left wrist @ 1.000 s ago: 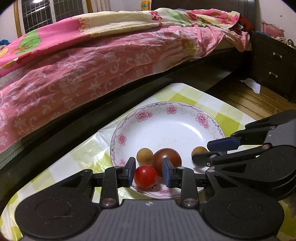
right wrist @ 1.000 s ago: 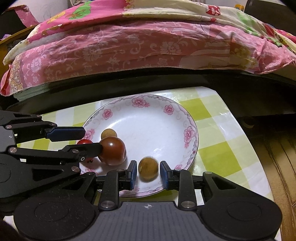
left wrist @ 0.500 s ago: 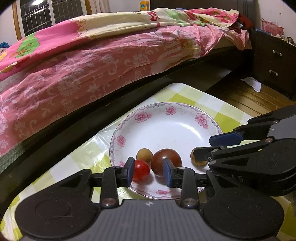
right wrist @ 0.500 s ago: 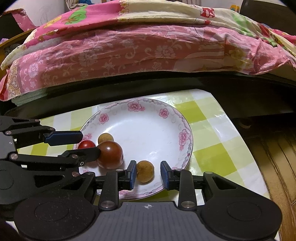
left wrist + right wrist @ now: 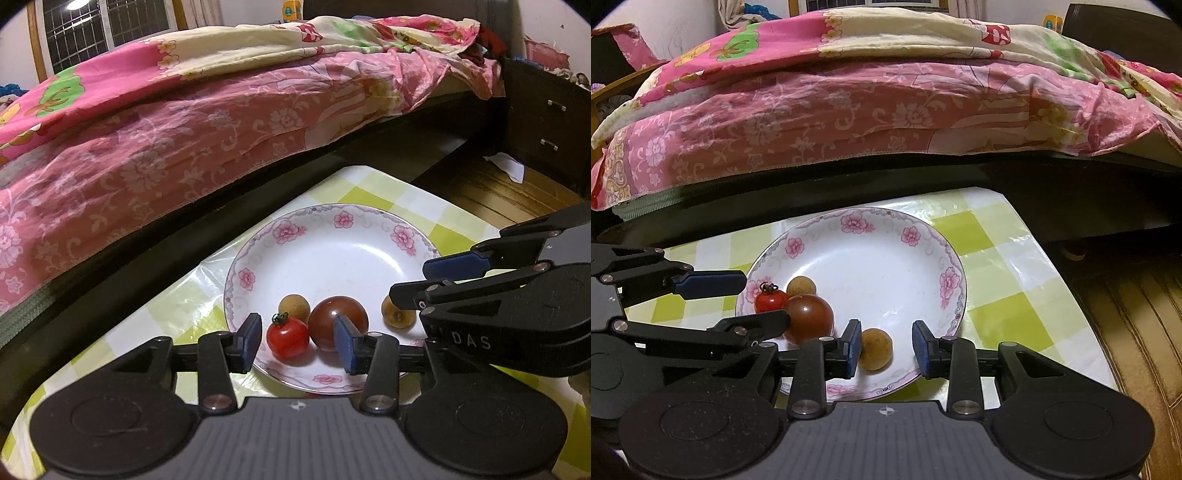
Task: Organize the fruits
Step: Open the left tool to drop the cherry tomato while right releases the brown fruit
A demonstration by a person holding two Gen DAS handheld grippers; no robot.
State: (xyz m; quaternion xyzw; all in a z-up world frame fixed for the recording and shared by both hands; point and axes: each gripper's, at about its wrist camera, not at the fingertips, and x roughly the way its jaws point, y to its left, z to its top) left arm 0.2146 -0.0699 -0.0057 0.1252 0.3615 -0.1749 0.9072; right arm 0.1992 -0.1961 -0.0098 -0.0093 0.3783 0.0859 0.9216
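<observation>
A white plate with pink flowers [image 5: 332,236] [image 5: 886,229] sits on the green-checked tablecloth. In it lie a small red cherry tomato [image 5: 287,338] [image 5: 770,300], a larger dark red tomato [image 5: 332,321] [image 5: 809,317] and two tan longans [image 5: 294,306] [image 5: 397,315] [image 5: 801,286] [image 5: 875,349]. My left gripper [image 5: 297,343] is open over the plate's near rim, with the cherry tomato lying free between its pads. My right gripper [image 5: 884,349] is open, with one longan resting near its left pad.
A bed with a pink floral cover [image 5: 184,122] [image 5: 868,103] runs close behind the small table [image 5: 997,295]. A dark dresser [image 5: 546,125] and wooden floor [image 5: 1126,314] lie to the right. The table's edges are close on all sides.
Both grippers have opened wider and drawn back slightly. The cherry tomato and the longan, held a second ago, now rest free on the plate.
</observation>
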